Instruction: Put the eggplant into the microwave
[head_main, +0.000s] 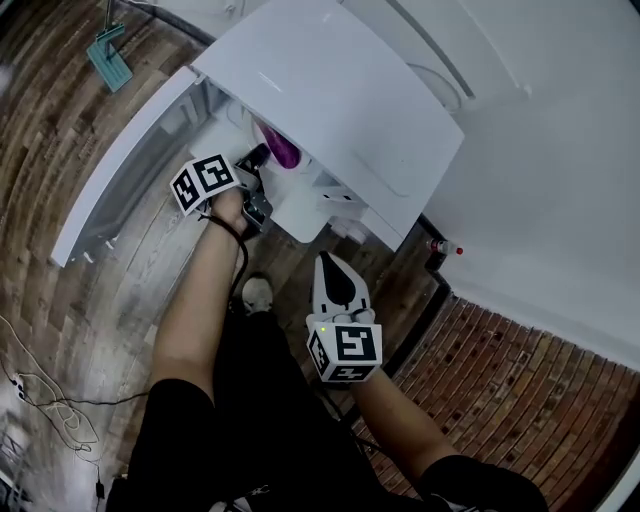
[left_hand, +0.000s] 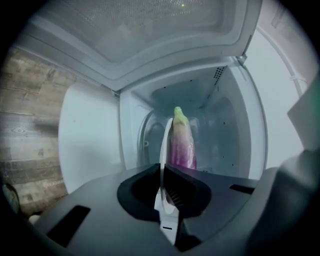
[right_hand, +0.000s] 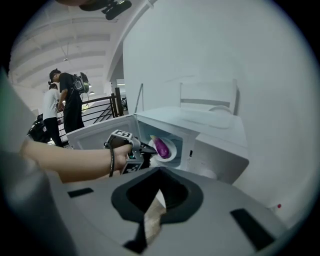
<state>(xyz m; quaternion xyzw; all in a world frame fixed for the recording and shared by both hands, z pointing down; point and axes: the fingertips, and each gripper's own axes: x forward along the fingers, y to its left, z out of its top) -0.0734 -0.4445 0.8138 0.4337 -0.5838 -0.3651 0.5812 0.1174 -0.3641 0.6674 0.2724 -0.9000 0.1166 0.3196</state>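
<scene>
A white microwave (head_main: 330, 90) stands with its door (head_main: 120, 160) swung open to the left. The purple eggplant (head_main: 279, 149) lies inside on the round white turntable plate (right_hand: 171, 152), green stem end pointing inward (left_hand: 181, 145). My left gripper (head_main: 262, 158) is at the mouth of the cavity, its fingers (left_hand: 166, 145) pressed together into one thin blade just left of the eggplant, with nothing between them. Whether the tips touch the eggplant I cannot tell. My right gripper (head_main: 328, 262) hangs lower, in front of the microwave, shut and empty (right_hand: 157, 200).
The open door (left_hand: 90, 135) blocks the left side. A small red-capped object (head_main: 445, 247) sits by the white wall on the right. Brick surface (head_main: 520, 400) lies below right, cables (head_main: 50, 400) on the wood floor at left. Two people (right_hand: 65, 100) stand far off by a railing.
</scene>
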